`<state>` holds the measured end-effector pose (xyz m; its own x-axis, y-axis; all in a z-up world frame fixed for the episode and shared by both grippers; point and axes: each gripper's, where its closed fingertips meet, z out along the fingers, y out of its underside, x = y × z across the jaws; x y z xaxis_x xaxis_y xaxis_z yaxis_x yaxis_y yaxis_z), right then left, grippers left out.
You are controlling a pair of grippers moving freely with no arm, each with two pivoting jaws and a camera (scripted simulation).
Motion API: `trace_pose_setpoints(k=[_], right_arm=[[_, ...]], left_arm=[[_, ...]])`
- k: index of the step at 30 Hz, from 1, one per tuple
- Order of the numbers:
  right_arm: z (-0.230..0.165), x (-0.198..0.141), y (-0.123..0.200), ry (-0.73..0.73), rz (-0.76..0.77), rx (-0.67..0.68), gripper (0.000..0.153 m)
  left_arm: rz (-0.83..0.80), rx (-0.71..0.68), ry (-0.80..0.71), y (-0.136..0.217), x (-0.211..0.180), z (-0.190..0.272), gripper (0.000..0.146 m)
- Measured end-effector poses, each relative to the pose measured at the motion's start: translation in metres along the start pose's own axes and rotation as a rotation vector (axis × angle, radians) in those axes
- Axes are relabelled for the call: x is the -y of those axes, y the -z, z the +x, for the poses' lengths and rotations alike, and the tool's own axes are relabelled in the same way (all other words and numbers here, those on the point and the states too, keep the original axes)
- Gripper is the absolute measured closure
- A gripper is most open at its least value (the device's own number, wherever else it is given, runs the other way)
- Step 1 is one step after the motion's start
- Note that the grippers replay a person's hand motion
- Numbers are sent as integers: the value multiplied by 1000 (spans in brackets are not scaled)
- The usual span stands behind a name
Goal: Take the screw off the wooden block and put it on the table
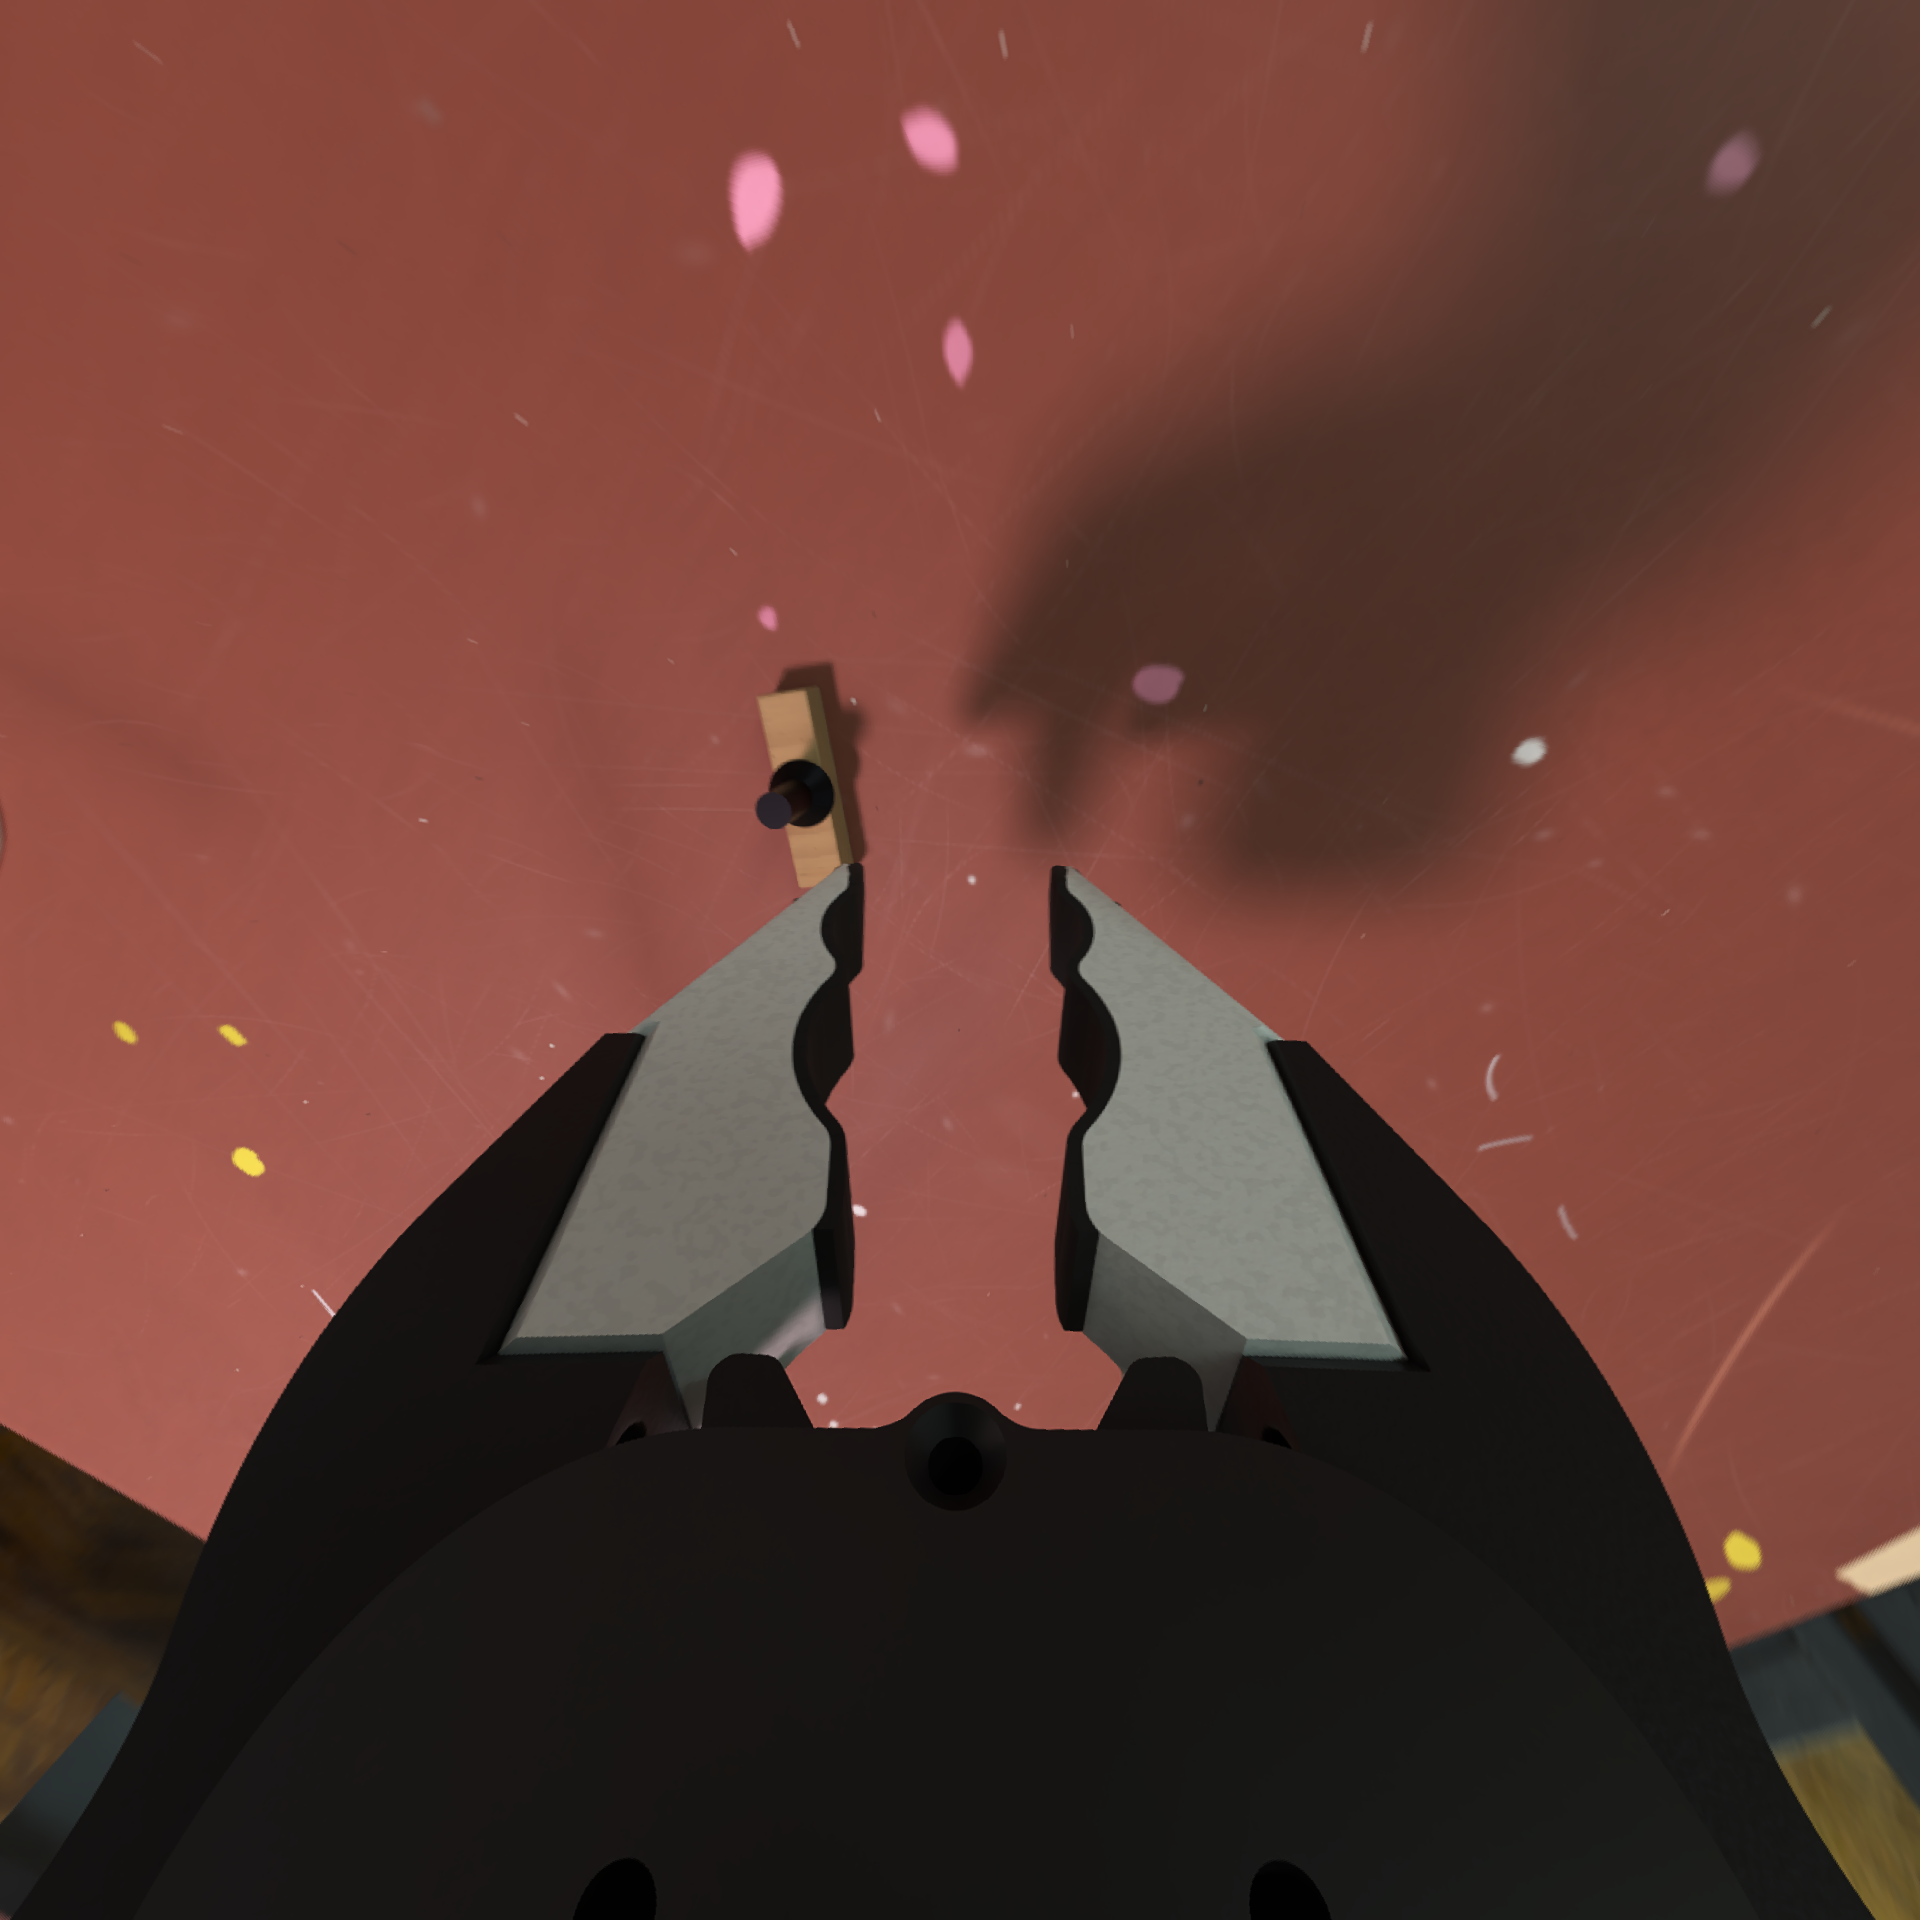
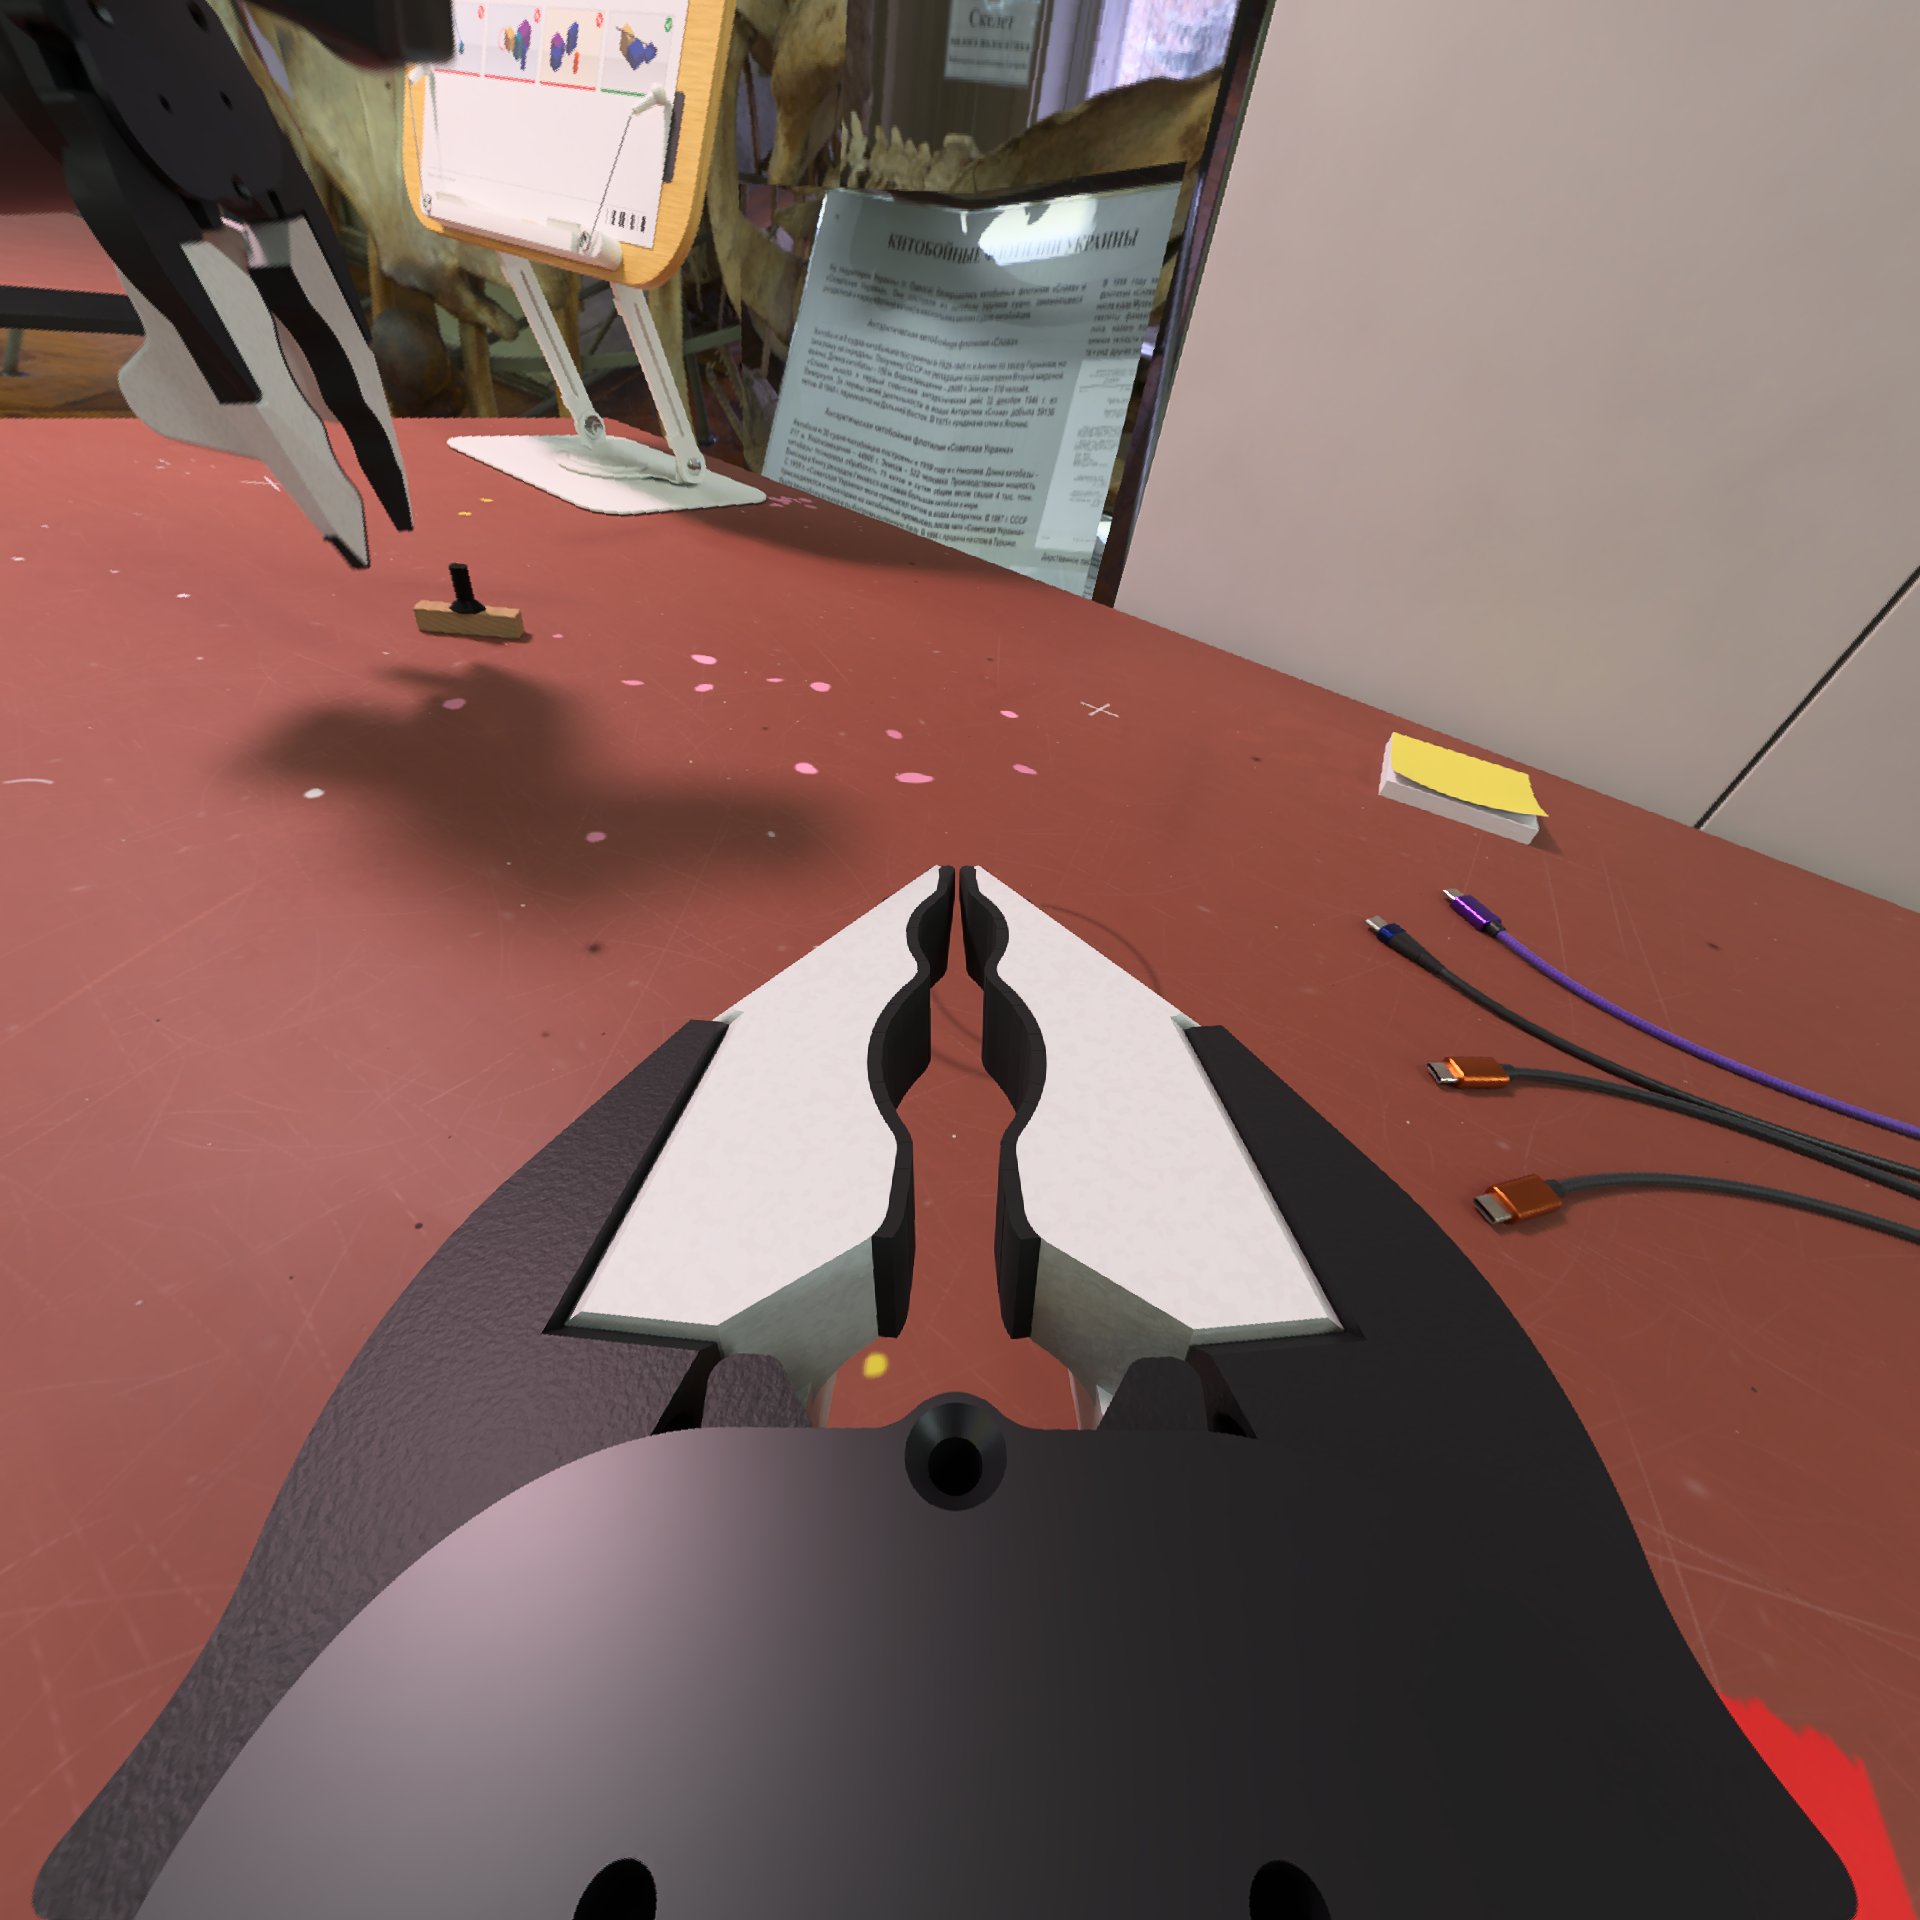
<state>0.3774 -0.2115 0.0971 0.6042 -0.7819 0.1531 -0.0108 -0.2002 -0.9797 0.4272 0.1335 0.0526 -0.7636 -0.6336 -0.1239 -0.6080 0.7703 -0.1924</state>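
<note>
A small wooden block lies on the reddish table, with a black screw standing upright in it. My left gripper is open and empty, hanging above the table with the block just past its left fingertip. In the right wrist view the block and screw sit at the far left, with the left gripper hovering just above and to the left of them. My right gripper is shut and empty, low over the table, far from the block.
A tablet stand with a board stands at the back of the table. A printed sheet leans behind it. A yellow sticky-note pad and several cables lie at the right. A wall panel borders the right side.
</note>
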Motion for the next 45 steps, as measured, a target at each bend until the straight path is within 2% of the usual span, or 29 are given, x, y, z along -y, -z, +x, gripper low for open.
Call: trace_pose_setpoints(k=[4,7,10,15,22,28,30,34,38,45], right_arm=[[0,-1,-2,2,-7,0,152],[0,0,-2,2,-3,7,152],[0,1,-2,-11,8,18,152],[2,4,0,-46,31,28,152],[3,5,2,-70,45,41,152],[2,5,2,-72,46,48,152],[2,5,1,-72,44,50,152],[1,5,1,-68,44,50,152],[1,5,1,-69,46,51,152],[2,6,2,-84,54,59,152]], left_arm=[[-209,28,-41,-21,-21,-8,90],[-178,202,-30,-13,-17,-35,89],[-69,141,15,-4,-3,-34,89],[-46,259,54,6,-3,-50,89],[-55,195,57,7,-16,-35,89],[-226,8,21,1,-48,3,88],[-204,16,11,-2,-42,4,88],[-98,61,93,1,-17,-20,88],[-45,56,155,-3,0,-38,100],[-158,-2,208,-30,-4,-44,115]])
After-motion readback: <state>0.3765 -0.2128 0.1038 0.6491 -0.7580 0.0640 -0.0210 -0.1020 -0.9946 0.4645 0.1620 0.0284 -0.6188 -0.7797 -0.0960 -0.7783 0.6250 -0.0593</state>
